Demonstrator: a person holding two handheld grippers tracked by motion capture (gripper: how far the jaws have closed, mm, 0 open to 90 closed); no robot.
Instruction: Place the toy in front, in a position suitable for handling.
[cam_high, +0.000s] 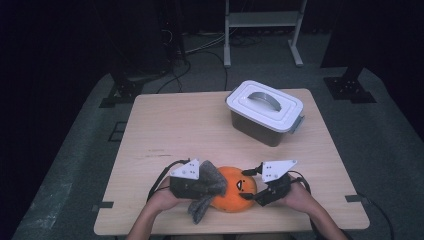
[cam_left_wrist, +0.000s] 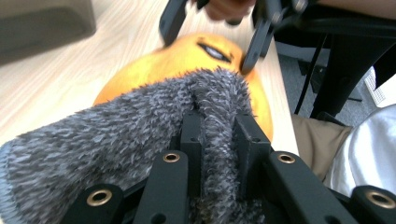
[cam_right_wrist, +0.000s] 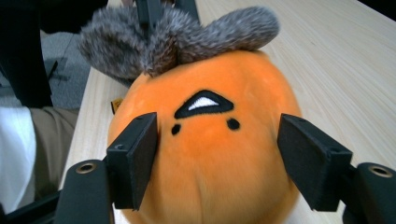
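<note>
The orange plush (cam_high: 234, 194) lies on the counter (cam_high: 190, 130) near its front edge, between the two hands. In the high view the left tongs (cam_high: 207, 184) are mostly covered by their grey plate and by the grey fur (cam_high: 205, 192), so the grip is hard to read there; the left gripper view shows it clearly, with the tongs (cam_left_wrist: 219, 135) pressed together and pinching a fold of the fur (cam_left_wrist: 116, 140) at the plush (cam_left_wrist: 187, 60) top. The right tongs (cam_high: 248, 184) look small and dark from above. In the right gripper view they (cam_right_wrist: 219, 154) are spread, one pad at each side of the plush (cam_right_wrist: 205, 154) face; the left pad seems to touch the fabric, the right one stands a little apart, but I cannot tell this surely. This view also shows the black eyes and mouth, which are tiny from above. The lower part of the plush is cut off there. A box (cam_high: 265, 112) with a white lid stands far back on the counter, well apart.
</note>
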